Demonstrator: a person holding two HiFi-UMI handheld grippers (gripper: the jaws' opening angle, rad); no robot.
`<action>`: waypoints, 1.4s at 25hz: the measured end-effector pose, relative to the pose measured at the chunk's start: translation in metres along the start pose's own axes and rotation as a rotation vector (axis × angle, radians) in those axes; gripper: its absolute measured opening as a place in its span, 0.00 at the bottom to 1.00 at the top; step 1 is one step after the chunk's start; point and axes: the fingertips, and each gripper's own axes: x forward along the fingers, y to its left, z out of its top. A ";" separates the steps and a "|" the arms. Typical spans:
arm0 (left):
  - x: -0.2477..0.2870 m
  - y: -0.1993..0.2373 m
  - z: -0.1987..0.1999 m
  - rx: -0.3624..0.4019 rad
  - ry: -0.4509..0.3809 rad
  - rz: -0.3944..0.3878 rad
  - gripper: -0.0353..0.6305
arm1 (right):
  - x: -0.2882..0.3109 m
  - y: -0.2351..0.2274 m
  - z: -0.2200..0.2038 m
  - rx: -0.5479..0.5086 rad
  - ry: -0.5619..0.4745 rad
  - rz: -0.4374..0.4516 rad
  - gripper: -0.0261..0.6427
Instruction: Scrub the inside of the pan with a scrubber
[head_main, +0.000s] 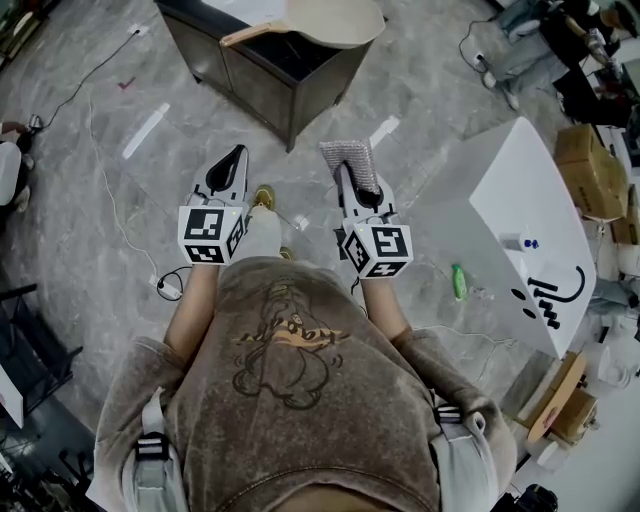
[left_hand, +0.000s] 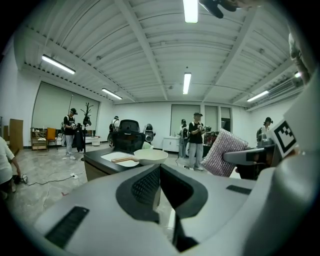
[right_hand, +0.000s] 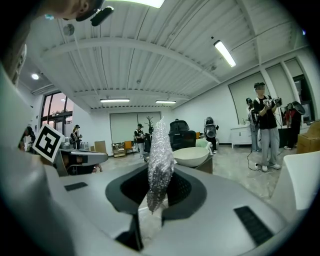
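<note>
Head view, from the left: the left gripper (head_main: 235, 155) hangs over the grey floor (head_main: 120, 90), its jaws pressed together with nothing between them. Ahead, well apart from both grippers, the pale pan (head_main: 335, 20) sits on a dark cabinet (head_main: 270, 65), seemingly on a white board. Further right, the right gripper (head_main: 347, 172) is clamped on the silvery scrubber (head_main: 348, 155), which sticks out past its jaws.
</note>
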 end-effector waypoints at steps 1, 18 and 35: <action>0.007 0.002 0.001 0.002 -0.001 -0.007 0.08 | 0.006 -0.002 0.000 0.003 0.002 -0.005 0.15; 0.137 0.073 0.049 0.003 -0.011 -0.088 0.08 | 0.132 -0.039 0.041 0.013 -0.014 -0.064 0.15; 0.237 0.135 0.071 -0.007 0.009 -0.158 0.08 | 0.225 -0.062 0.065 0.017 -0.027 -0.150 0.15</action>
